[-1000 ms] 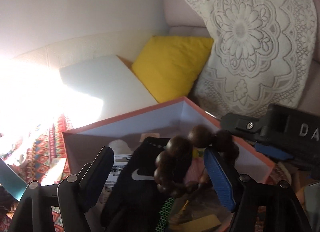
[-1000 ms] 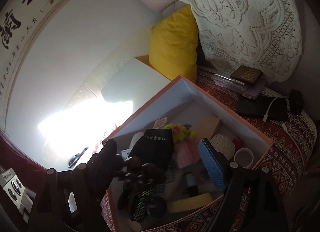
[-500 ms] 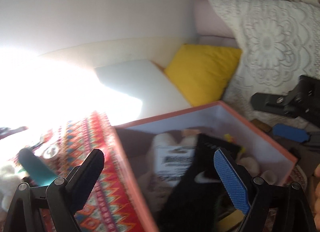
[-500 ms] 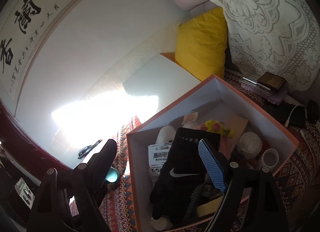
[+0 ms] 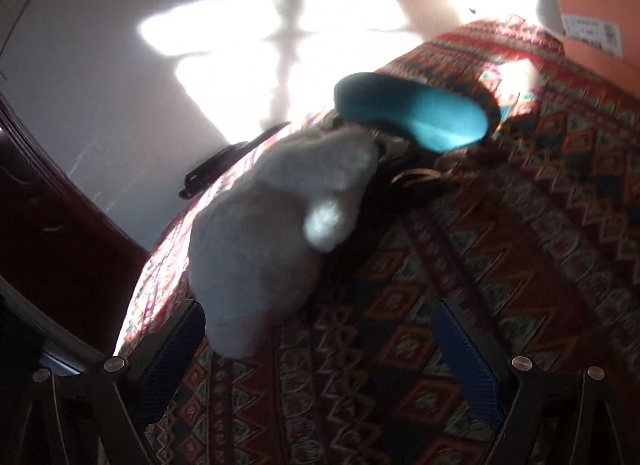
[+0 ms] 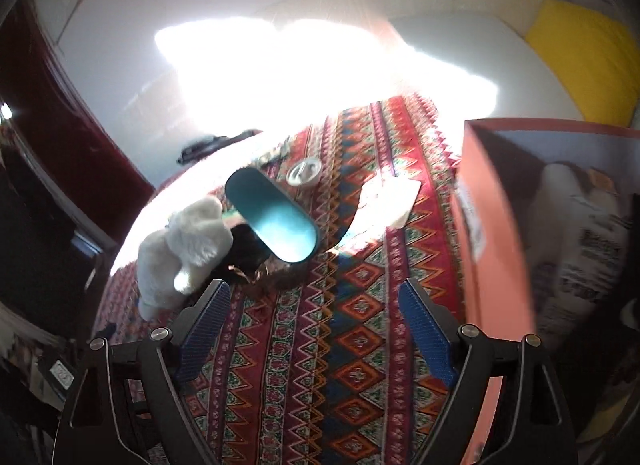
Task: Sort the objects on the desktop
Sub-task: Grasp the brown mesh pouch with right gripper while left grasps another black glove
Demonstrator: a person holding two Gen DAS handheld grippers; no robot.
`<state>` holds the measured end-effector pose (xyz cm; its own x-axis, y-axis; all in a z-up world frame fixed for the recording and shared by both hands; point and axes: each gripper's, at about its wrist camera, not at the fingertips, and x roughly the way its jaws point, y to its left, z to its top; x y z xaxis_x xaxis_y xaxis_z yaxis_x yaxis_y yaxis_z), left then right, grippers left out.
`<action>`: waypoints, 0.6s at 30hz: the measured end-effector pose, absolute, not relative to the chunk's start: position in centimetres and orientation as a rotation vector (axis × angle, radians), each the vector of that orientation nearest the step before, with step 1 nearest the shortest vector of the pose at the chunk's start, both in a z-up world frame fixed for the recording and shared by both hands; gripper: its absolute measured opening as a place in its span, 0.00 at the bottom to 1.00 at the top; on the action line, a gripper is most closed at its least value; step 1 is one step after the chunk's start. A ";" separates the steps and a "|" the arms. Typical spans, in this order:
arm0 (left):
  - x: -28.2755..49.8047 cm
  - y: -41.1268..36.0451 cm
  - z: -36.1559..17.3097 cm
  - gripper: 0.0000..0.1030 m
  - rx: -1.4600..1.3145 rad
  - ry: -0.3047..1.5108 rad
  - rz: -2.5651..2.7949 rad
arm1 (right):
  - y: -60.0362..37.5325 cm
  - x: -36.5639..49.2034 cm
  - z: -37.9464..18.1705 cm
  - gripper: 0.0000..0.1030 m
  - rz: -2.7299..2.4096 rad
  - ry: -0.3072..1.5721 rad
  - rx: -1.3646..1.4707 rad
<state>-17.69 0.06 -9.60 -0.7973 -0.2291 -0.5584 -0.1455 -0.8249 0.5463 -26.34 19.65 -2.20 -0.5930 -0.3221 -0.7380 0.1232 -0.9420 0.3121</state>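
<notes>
Both tools [image 5: 320, 349] [image 6: 316, 329] off box [image 6: 496, 233] — agape, low.

Ahead of the right hand-held gripper [image 6: 314, 329], whose jaws stand wide apart with nothing between them, the patterned cloth on the worktop [image 6: 348, 365] lies bare and gives free passage. To its right the orange box [image 6: 496, 249] rises as a wall close beside the right finger. Forward and left, the white plush toy [image 6: 184, 249], the teal case [image 6: 272, 221] and a dark tangle between them crowd the cloth. In the left wrist view, the plush toy [image 5: 276, 233] sits just beside the left finger of the left hand-held gripper [image 5: 320, 361], also spread wide; bare cloth stretches to the right.
</notes>
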 end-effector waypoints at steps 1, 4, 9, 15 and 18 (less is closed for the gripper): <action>-17.8 -1.0 -10.4 0.93 0.998 -0.924 -2.778 | 17.6 -27.3 -3.5 0.83 -2.553 -0.263 1.287; -18.1 -2.8 -11.2 0.93 1.036 -0.865 -2.804 | 13.9 -29.8 -7.4 0.79 -2.548 -0.113 1.367; -18.3 -2.0 -10.4 0.93 1.097 -0.725 -2.943 | 13.1 -34.3 -11.8 0.73 -2.523 -0.286 1.448; -19.3 0.0 -11.5 0.93 1.390 -0.475 -3.239 | 14.0 -34.1 -12.7 0.16 -2.475 -0.253 1.552; -22.2 0.7 -13.1 0.92 1.465 -0.344 -3.221 | 17.6 -32.5 -10.0 0.15 -2.509 -0.376 1.501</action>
